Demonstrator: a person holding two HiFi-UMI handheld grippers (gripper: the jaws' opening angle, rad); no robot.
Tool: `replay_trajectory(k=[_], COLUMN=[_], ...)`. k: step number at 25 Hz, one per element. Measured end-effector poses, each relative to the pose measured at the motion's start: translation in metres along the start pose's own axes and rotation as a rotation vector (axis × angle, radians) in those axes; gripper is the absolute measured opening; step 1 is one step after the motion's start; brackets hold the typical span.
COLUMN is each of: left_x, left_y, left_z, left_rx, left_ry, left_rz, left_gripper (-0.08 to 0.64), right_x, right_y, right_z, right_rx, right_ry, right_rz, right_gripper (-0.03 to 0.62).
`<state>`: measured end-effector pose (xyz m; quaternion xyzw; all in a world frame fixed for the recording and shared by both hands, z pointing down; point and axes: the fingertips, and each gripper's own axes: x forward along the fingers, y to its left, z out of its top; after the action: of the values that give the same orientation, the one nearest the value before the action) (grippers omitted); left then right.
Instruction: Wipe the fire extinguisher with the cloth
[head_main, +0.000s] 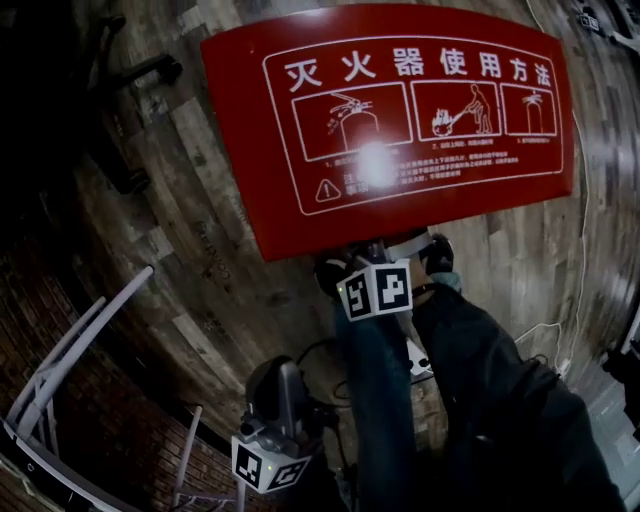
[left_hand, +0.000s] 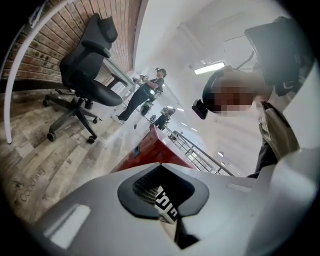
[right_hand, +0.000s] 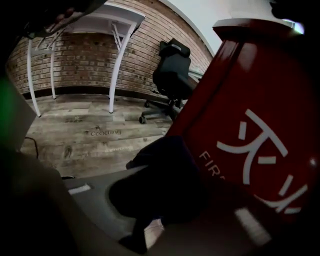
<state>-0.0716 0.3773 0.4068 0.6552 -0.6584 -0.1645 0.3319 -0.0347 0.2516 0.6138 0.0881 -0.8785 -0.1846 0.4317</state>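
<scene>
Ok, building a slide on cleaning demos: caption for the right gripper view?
Right gripper clamps a dark cloth at the side of the red fire extinguisher box, office chair and brick wall behind.

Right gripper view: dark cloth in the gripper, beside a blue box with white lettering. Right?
No. The box is red, not blue, as the right gripper view shows; the dark cloth beside it and the rest stand.
</scene>
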Motion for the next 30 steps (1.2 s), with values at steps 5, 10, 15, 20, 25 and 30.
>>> replay_trajectory(k=[5, 10, 15, 20, 25, 30], left_x=[0.013, 0.023, 0.039, 0.054, 0.071, 0.106], left_y=[-0.005, -0.015, -0.04, -0.071, -0.098, -0.117], left_z=[0.003, 0.016, 0.041, 0.074, 0.099, 0.093], left_rx=[0.013, -0.014, -0.041, -0.067, -0.063, -0.054], left_ry=[0.042, 0.052, 0.04, 0.009, -0.009, 0.021], left_rz=[-0.043, -0.065, -0.093, -0.132, -0.177, -0.171], left_gripper=[0.003, 0.003, 0.003, 0.003, 0.003, 0.003], right_x=[-0.029, -0.103, -0.205, -0.273, -0.255, -0.211], right_y=[-0.037, -0.084, -0.091, -0.14, -0.229, -0.261], right_z=[-0.106, -0.165, -0.086, -0.022, -0.03, -0.009], right_rx=[0.025, 0.109, 0.187, 0.178, 0.18, 0.058], right_ry=[0.171, 0.282, 0.118, 0.058, 0.127, 0.098], right_rz=[-0.089, -0.159, -0.095, -0.119, -0.218, -0.204], right_gripper=[0.049, 0.049, 0.049, 0.049, 0.049, 0.049])
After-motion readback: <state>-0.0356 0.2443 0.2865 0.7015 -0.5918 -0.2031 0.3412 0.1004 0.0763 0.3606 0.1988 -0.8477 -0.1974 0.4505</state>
